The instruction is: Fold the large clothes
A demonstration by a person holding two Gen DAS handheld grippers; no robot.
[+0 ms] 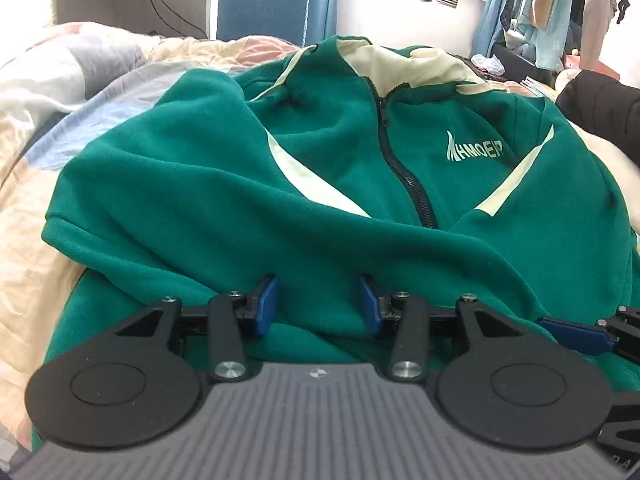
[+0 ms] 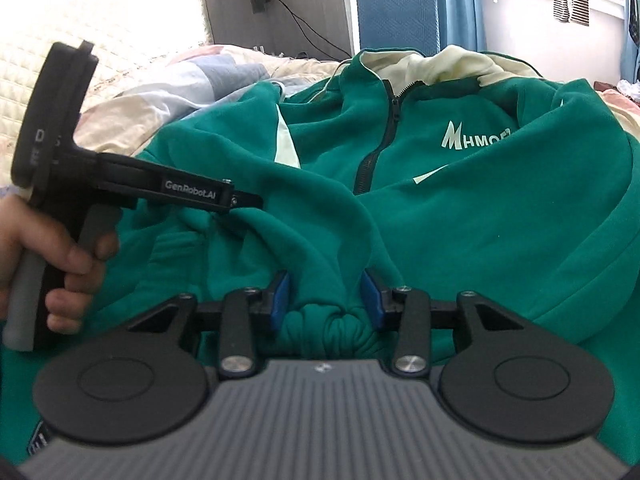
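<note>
Green fleece fills both views: a zipped jacket (image 1: 248, 184) lies front-up on a patchwork quilt (image 1: 52, 92), its cream collar (image 1: 400, 64) far ahead of the jaws. Left of the left gripper (image 1: 318, 304) a sleeve is folded across the chest, running from the shoulder down over the body toward the jaws. That gripper's blue pads (image 1: 266, 304) stand apart with flat fleece showing in the gap, no fold pinched between them, so it is released. Ahead and right of it the dark zip (image 1: 404, 168) runs down the middle, and beyond that sits a pale printed logo (image 1: 476, 150). In the right wrist view a hand (image 2: 60, 264) holds the left tool's handle at the far left. The right gripper (image 2: 326, 300) has the sleeve's ribbed cuff (image 2: 340, 324) bunched between its fingers (image 2: 370, 300); whether they press on it I cannot tell
</note>
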